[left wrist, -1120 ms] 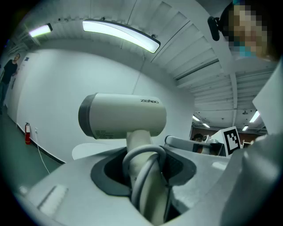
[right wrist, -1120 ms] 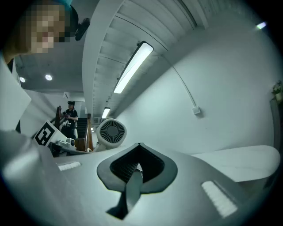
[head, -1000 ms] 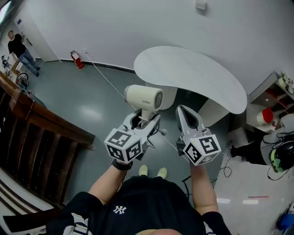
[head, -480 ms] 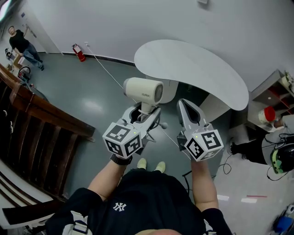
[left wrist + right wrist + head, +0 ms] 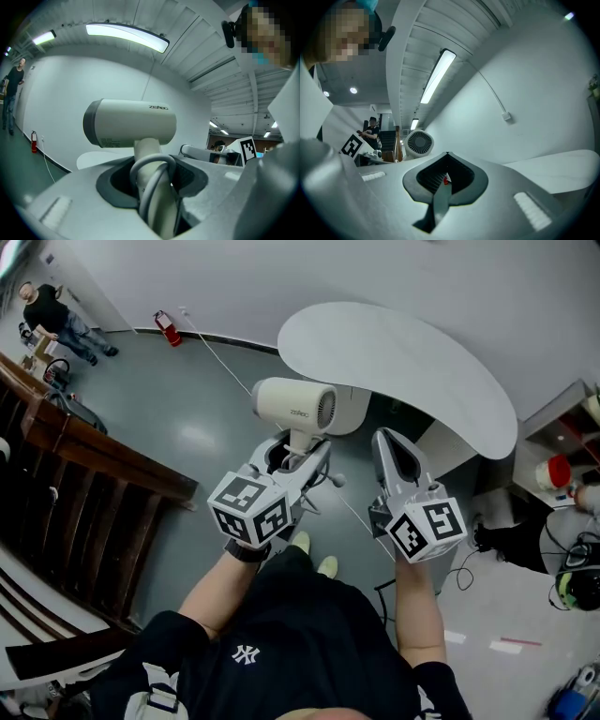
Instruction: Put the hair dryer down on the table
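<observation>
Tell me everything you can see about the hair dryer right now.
The hair dryer is cream, matte plastic by its look: a short level barrel with a round grille at one end, a grey band at the other, small print on its side. Its handle points down into the left claw, shut on it, a grey cord looped against the handle. It is in the air, not yet on the white table.

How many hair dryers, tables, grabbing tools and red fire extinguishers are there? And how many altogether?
Cream plastic hair dryer: 1
Curved white table: 1
Grey tools with marker cubes: 2, the left tool and the right tool
Red fire extinguisher: 1
Total: 5
</observation>
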{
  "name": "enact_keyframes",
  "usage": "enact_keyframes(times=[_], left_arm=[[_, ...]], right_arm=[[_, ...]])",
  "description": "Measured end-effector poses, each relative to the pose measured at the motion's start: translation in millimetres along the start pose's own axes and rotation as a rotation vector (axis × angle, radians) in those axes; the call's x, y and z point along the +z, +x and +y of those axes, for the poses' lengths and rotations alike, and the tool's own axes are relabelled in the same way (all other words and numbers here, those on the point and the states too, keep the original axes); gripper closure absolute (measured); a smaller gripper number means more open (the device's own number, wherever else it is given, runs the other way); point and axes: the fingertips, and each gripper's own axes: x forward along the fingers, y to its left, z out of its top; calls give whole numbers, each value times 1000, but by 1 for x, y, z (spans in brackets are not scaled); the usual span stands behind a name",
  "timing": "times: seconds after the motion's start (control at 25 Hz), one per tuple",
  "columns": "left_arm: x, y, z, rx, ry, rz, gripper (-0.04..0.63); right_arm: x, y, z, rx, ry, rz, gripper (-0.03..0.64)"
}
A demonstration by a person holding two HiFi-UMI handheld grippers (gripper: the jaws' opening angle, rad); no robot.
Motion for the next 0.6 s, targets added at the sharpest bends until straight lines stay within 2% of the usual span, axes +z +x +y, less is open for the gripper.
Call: enact_keyframes(times=[0.32, 0.6], left_arm=[[7, 29, 27, 5, -8, -5, 394], [14, 82, 65, -18, -24, 2, 394]], right_arm=[[-1, 33, -23, 3, -9, -2, 595], [-1, 83, -62, -20, -13, 13, 595]])
